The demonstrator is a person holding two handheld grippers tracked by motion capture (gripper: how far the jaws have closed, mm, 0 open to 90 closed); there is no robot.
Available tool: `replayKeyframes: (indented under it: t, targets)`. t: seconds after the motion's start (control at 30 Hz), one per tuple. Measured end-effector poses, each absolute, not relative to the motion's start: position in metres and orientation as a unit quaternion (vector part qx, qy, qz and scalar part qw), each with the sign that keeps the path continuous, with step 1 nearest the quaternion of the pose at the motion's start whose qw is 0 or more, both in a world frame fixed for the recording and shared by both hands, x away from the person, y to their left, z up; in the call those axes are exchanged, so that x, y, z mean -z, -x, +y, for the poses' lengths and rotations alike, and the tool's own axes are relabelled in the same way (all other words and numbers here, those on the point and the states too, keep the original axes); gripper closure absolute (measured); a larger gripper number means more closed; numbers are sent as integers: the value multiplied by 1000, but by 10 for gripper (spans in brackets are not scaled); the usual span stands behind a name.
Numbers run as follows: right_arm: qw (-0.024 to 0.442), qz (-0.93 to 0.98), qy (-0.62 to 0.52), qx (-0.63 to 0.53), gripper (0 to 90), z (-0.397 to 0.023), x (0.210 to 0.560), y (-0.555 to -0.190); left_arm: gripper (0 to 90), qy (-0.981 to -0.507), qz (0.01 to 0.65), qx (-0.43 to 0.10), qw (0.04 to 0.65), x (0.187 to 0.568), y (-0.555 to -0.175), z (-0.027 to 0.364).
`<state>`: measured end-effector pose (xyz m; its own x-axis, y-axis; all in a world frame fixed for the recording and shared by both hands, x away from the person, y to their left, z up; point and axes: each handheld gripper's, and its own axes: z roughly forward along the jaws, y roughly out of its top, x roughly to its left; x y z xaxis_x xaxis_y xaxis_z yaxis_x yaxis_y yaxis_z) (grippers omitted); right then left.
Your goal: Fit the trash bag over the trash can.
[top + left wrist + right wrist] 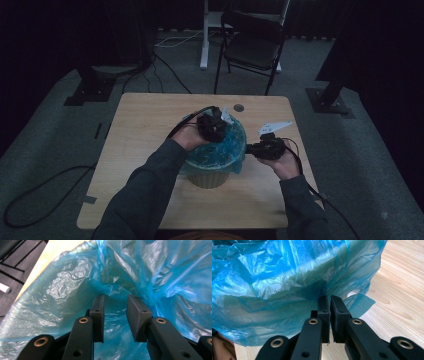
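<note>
My right gripper [329, 298] has its fingers [323, 307] nearly together, pinching the blue plastic bag [287, 280] at its right edge, where the film drapes over the rim. My left gripper [115, 298] holds its fingers [98, 312] moderately apart above the bag's crumpled inside; film lies between them, but I cannot tell whether they touch it. The bag lines a pale ribbed bin [209, 177] standing mid-bench [145, 125], slightly towards the near edge. The high view shows bin and bench whole; the gripper views reveal the film's creases and translucent sheen.
</note>
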<state>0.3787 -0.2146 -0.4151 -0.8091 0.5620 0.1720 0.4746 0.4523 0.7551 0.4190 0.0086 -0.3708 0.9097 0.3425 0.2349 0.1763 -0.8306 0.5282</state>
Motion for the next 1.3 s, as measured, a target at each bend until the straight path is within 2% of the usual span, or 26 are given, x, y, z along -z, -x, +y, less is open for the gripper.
replayKeyframes:
  t: [0.33,0.97,1.3]
  targets:
    - [52,851,-304,-426,865,-215,414,-378,674,-953,133,-154,223,378,-422,5]
    - [53,850,-303,-427,865,-215,414,-378,671,-962,126,-142,197,383,-423,2]
    - [52,850,-303,-427,865,-216,414,-378,660,-955,130,-150,220,378,-422,4]
